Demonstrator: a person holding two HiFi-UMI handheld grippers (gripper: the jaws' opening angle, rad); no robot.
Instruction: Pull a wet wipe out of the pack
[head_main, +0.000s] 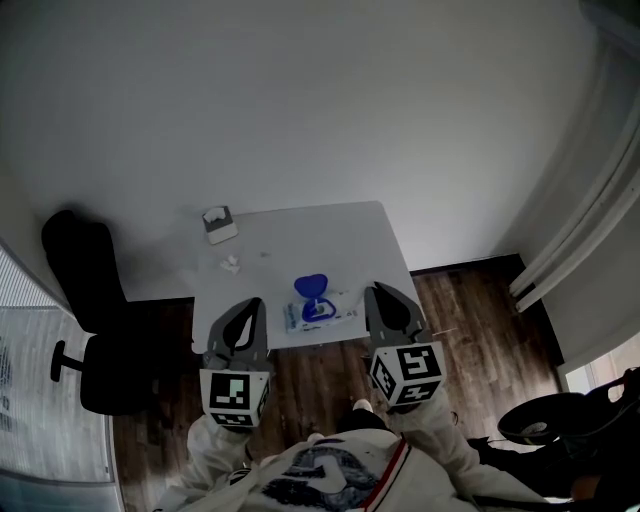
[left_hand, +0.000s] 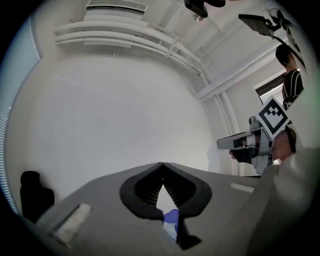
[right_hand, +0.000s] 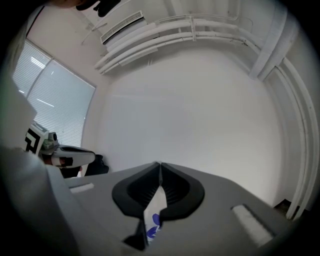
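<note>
The white surface (head_main: 300, 240) is the biggest thing here. A black office chair (head_main: 85, 290) stands at its left side. On the surface's near edge, roughly centred between the two grippers, lies the wet-wipe pack (head_main: 335, 312).

The left gripper (head_main: 256, 302) and right gripper (head_main: 371, 291) hang over the near edge on either side of the pack, pointing level. Each has its fingers brought tip to tip with nothing pinched. The white-and-blue sliver seen below the tips in each gripper view is the pack showing through the slit, not a thing held.

The pack looks like a soft, light film pouch, likely slick, which would slide or lift if a wipe is tugged without the pack being pinned. One gripper would best press on its flat end, away from the opening.

Its blue lid (head_main: 312, 286) stands flipped up at the far side, so the opening is exposed. Whether a wipe pokes out is too small to tell. A wipe would be limp, damp and easily torn, best pinched at its raised fold and drawn up slowly.

A tissue box (head_main: 218, 224) sits at the far left corner.
</note>
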